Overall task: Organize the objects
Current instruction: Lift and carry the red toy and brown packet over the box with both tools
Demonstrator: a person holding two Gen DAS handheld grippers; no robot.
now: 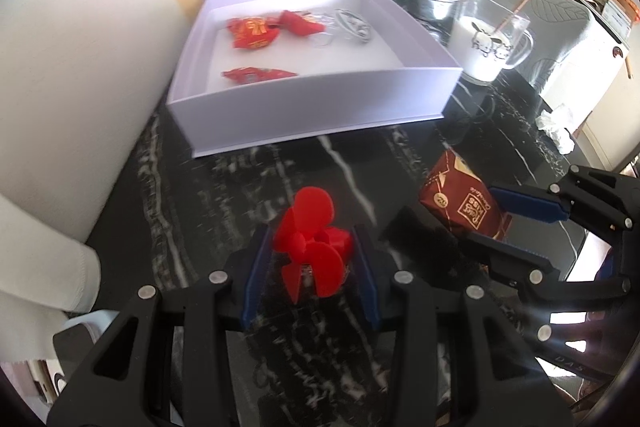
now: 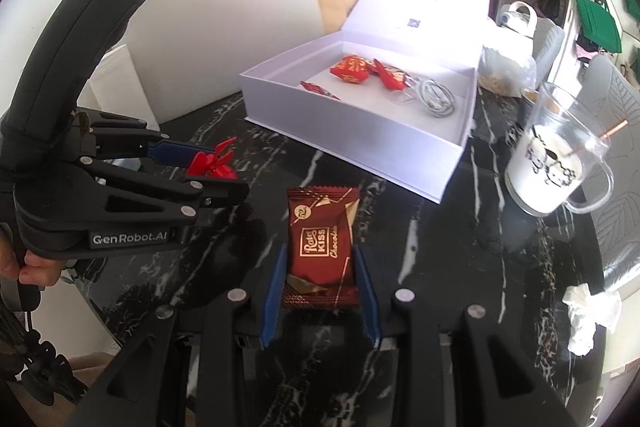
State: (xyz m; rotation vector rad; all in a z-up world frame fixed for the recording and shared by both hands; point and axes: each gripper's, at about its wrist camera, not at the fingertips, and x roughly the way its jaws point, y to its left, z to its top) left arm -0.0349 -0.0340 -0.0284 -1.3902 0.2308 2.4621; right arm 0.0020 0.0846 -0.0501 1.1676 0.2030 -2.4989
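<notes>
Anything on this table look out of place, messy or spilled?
One thing: a crumpled tissue lies loose at the table's right edge, away from the open box. Nothing looks spilled; the mug stands upright. The fan and chocolate are each gripped in a claw.

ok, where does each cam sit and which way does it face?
Left wrist: on the left tool, looking down its fingers past the red propeller to the white box; right tool at right.
Right wrist: on the right tool, over the chocolate bar; left tool and a hand at left.
Shared: box, both items, glass mug.
</notes>
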